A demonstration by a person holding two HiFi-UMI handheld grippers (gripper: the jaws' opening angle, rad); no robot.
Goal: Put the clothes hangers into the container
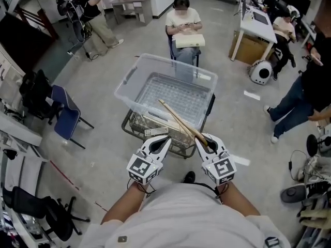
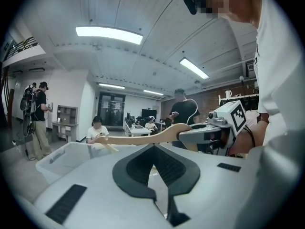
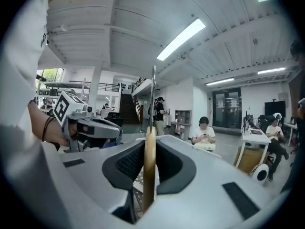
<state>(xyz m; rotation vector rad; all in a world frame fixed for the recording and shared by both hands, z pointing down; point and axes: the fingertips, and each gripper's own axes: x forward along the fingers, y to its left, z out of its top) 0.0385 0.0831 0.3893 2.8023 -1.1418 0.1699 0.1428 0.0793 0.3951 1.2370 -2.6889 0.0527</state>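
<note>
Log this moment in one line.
right claw: shut on hanger | left claw: shut, empty | hanger: far end over container, not released

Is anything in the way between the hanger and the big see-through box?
No, nothing visible blocks it. The wooden hanger in the right tool pokes out over the clear container, whose top is open, with no lid.

No legible word, number or brand anywhere; only black-and-white square code patterns, without letters or digits, on the marker cube behind the jaws of the left gripper and on the matching cube behind the jaws of the right gripper; pale label on the far rim of the container, well ahead of both jaws, too small to read.
</note>
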